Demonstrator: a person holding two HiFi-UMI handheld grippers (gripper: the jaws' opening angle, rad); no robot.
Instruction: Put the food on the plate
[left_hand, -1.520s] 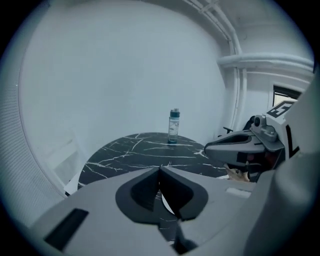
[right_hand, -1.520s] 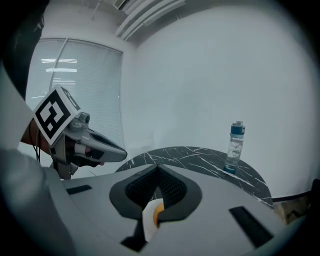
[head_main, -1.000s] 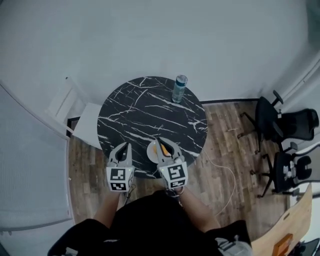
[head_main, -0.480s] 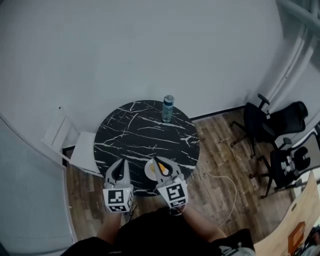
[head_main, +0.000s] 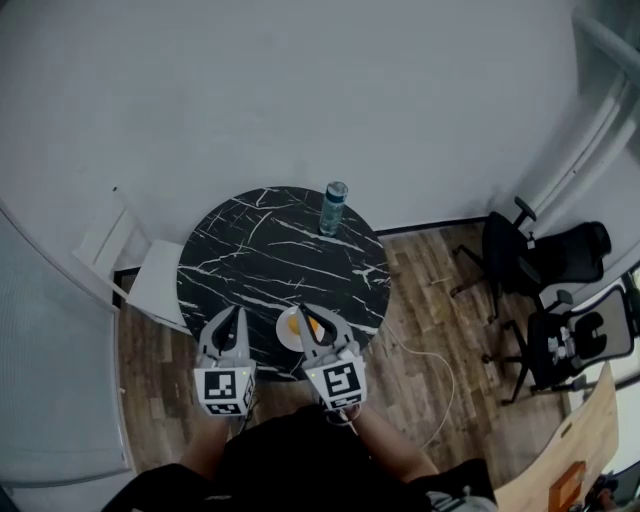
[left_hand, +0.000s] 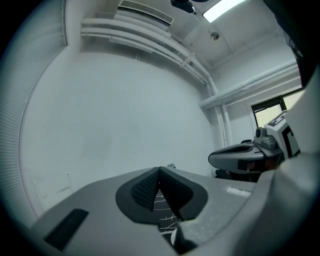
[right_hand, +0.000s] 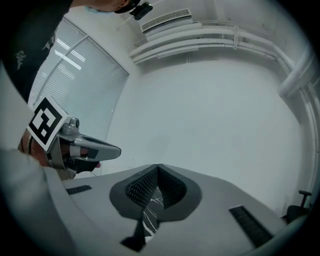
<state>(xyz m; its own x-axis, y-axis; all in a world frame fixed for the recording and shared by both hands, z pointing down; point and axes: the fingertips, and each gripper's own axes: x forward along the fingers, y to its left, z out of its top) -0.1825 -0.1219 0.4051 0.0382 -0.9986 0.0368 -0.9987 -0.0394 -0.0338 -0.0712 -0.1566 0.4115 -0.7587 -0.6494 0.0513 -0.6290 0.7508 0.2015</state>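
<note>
Both grippers hover at the near edge of the round black marble worktop (head_main: 270, 250). The left gripper (left_hand: 159, 170) has its fingers pressed together, empty, and the right gripper (right_hand: 158, 167) matches. The orange food (head_main: 314, 327), too small to identify, seems to sit on the small white plate (head_main: 288, 330) between them, so nothing needs gripping.

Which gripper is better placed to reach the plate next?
Right, probably. In the head view the right gripper overlaps the plate with its orange food, while the left gripper sits off to the plate's left. Both are shut and empty.
</note>
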